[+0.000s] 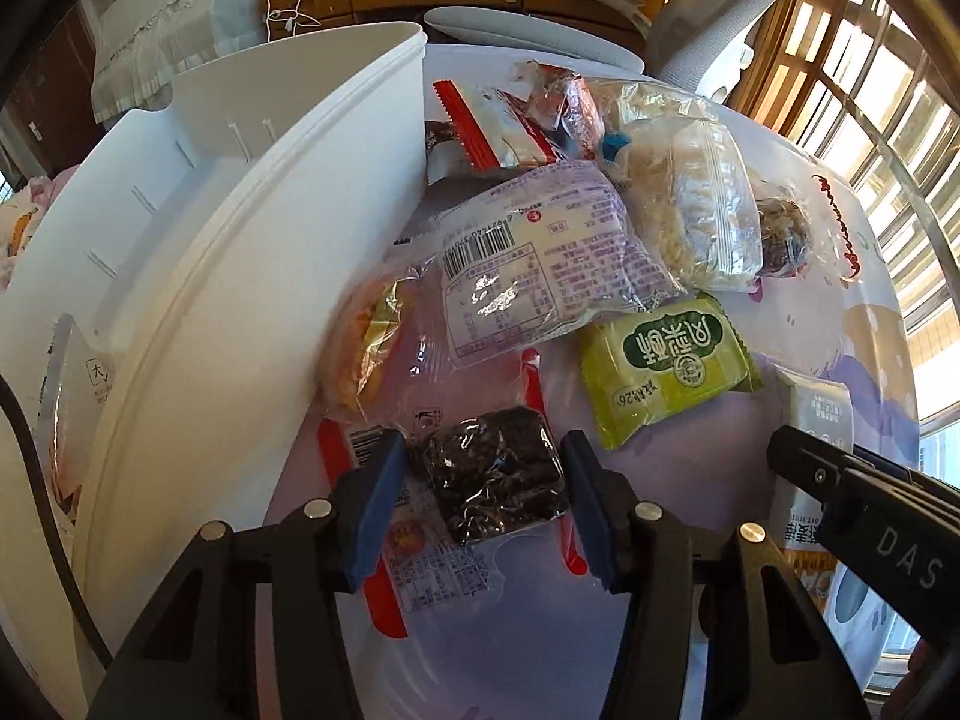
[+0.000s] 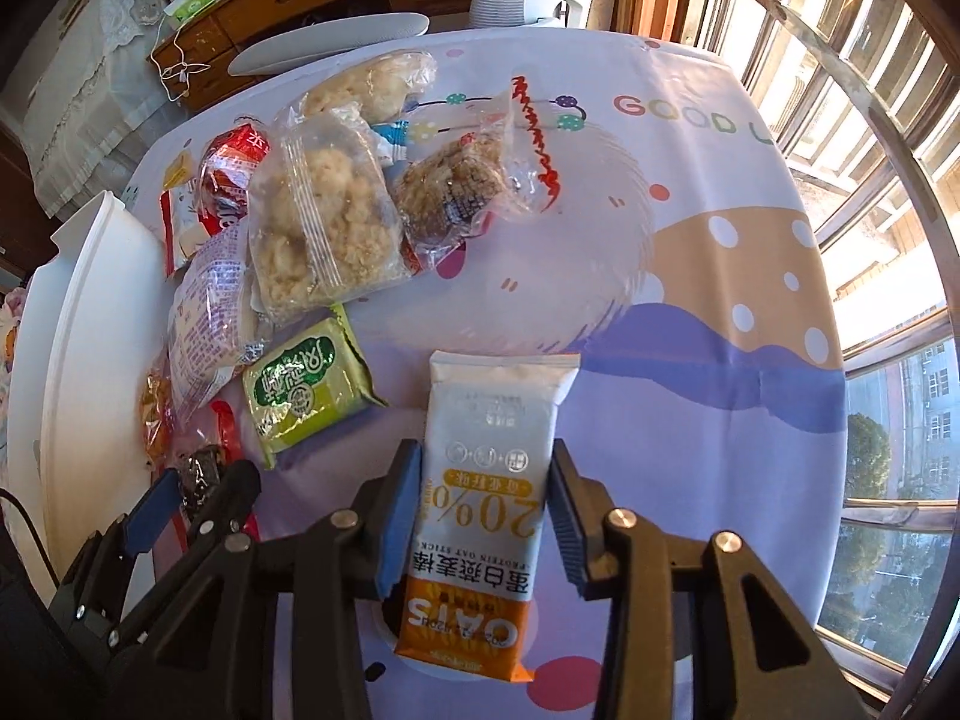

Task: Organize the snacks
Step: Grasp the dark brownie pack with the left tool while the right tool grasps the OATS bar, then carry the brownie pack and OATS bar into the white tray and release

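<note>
Pick-up step: left gripper (image 1: pixel 483 495) clamps dark clear-wrapped snack square (image 1: pixel 495 474) on the tablecloth; right gripper (image 2: pixel 483 516) clamps white-orange oat bar packet (image 2: pixel 486 504). Next: lift both into white plastic bin (image 1: pixel 240 228), probably.

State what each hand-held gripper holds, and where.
Left hand-held gripper: dark snack pack, by its two sides. Right hand-held gripper: oat bar, across its middle; full contact uncertain.

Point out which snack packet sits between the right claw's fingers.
The tall white-and-orange oat bar packet, printed "OATS"; it lies apart from the snack pile, where the green packet lies.
</note>
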Tool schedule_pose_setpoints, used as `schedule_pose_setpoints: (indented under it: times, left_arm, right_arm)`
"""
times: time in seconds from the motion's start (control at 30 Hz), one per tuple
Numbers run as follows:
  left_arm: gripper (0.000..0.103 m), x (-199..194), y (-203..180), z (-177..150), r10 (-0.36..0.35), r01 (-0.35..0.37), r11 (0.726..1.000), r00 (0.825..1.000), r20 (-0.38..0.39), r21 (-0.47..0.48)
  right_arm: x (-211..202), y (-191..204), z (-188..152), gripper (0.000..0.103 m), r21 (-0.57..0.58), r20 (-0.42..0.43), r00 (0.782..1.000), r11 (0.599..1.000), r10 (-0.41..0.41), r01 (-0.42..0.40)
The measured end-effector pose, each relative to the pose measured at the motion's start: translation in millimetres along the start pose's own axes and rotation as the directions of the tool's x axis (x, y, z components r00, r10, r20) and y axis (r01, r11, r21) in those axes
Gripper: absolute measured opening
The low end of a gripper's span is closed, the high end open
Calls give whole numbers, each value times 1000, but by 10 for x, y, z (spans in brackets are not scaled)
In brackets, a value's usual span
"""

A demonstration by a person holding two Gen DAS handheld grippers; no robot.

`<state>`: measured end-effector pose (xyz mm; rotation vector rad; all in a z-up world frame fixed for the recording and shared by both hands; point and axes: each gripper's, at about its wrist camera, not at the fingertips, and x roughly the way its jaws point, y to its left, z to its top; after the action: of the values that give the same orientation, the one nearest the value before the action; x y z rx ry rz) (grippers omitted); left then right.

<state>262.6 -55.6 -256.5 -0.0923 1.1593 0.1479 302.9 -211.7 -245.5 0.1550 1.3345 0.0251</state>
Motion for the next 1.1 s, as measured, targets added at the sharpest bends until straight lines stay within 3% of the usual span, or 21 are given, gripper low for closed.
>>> schedule_pose_setpoints:
  times: [0.17,0.47,0.6,0.87,1.1]
  left_arm:
    - [43,-31,-18,-40,-5,4,1000,1000,16,18]
    - [42,-103,0,-135,-12,12,999,1000,2,38]
    - [42,-179,66,-217,-55,55,998,998,-11,42]
    - [42,-504,133,-498,-97,97,990,995,1,105]
    - [42,-969,201,-726,-133,125,978,990,41,167]
  right_arm:
    - [-63,-92,-111,41,11,-6,1000,1000,-11,11]
    - [-238,-164,-359,41,-2,-19,1000,1000,-14,14]
    - [-314,-201,-548,41,1,-42,999,1000,-5,5]
    - [-545,-300,-1044,41,6,-70,998,1000,3,-2]
    - [-933,-325,-1383,41,-15,-5,1000,1000,2,-2]
